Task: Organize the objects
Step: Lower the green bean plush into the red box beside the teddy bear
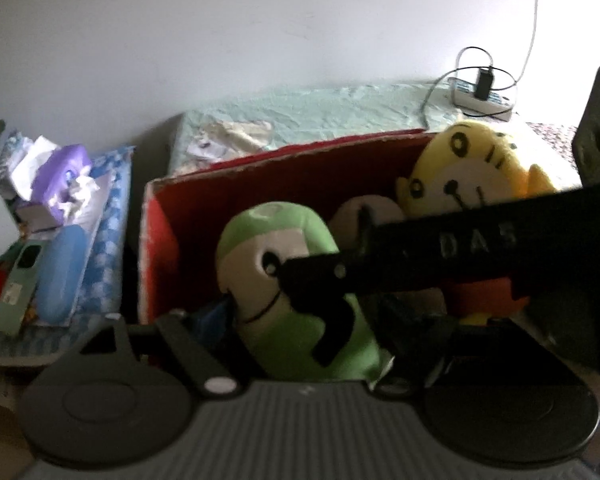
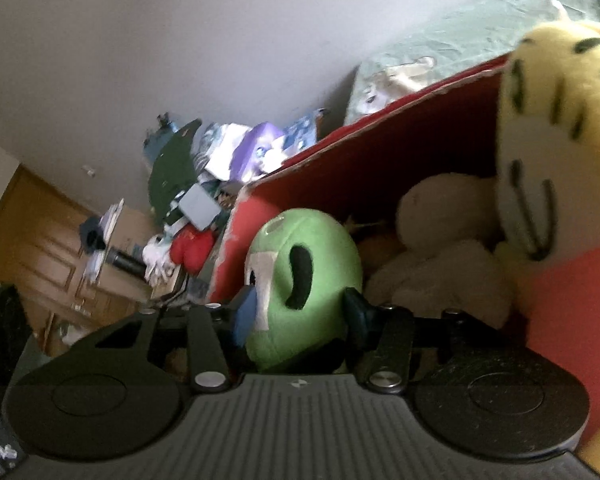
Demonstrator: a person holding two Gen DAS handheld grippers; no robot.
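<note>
A red cardboard box (image 1: 260,184) holds a green plush toy (image 1: 300,344), a yellow tiger plush (image 1: 464,168) in a red shirt and a white plush (image 1: 364,208). In the left wrist view my left gripper (image 1: 308,328) is shut on the green plush from its lower side, and its right finger is mostly hidden. My right gripper's black body crosses that view from the right, with one of its fingers (image 1: 332,320) lying over the plush. In the right wrist view my right gripper (image 2: 300,308) has both pads pressed on the green plush (image 2: 304,256). The tiger (image 2: 560,92) leans close on the right.
Left of the box lies a pile of clutter: a purple tissue pack (image 1: 60,172), a blue case (image 1: 60,276), a green pack (image 1: 20,280) and a red thing (image 2: 192,248). Behind the box is a pale green sheet (image 1: 320,108) with a power strip (image 1: 480,96). A wooden door (image 2: 40,240) stands far left.
</note>
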